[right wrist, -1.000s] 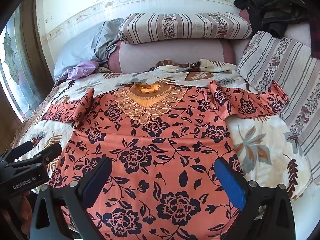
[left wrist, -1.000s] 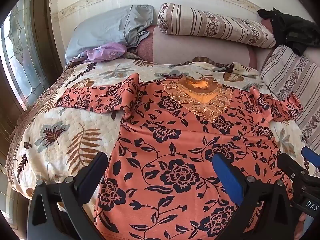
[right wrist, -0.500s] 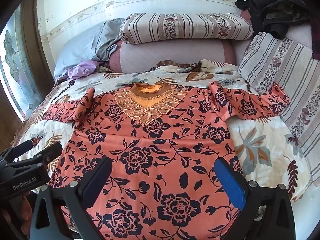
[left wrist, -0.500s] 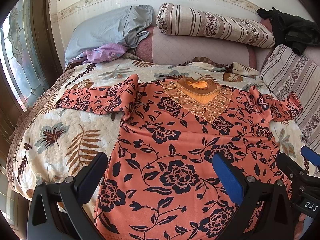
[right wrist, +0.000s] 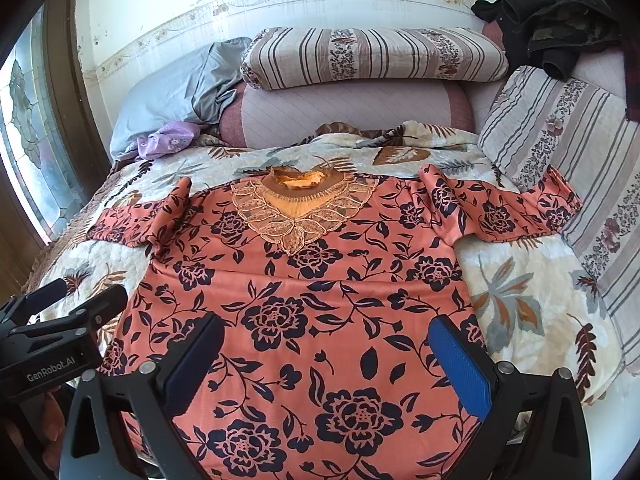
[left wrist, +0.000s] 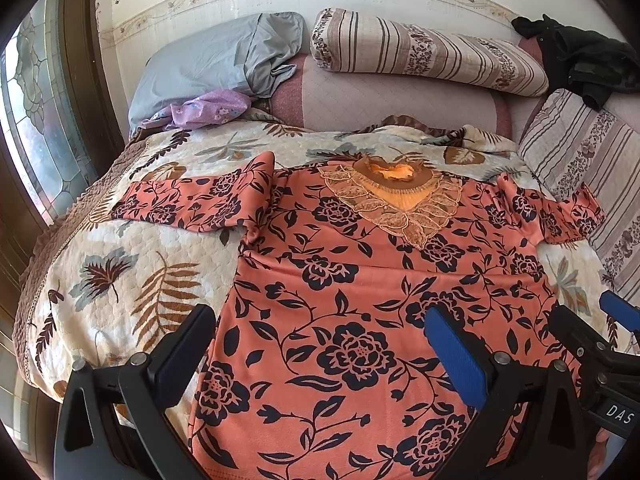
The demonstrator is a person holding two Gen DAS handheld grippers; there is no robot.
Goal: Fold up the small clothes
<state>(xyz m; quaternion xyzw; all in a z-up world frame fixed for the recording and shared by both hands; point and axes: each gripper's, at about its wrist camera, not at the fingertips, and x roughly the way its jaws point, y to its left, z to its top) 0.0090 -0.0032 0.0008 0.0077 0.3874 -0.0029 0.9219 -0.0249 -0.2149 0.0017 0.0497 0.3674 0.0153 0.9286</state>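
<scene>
quilted bed: floral top spread flat; left gripper and right gripper wide, empty. pinch each hem corner squarely before folding.

floral top: 1; striped pillows: 2; grey pillow: 1; tongs: 2

A bed covered by a cream quilt printed with brown leaves. At its head, a grey pillow, a crumpled purple cloth and a striped bolster. Dark clothing lies in the far right corner. A patterned glass window stands at left.
</scene>
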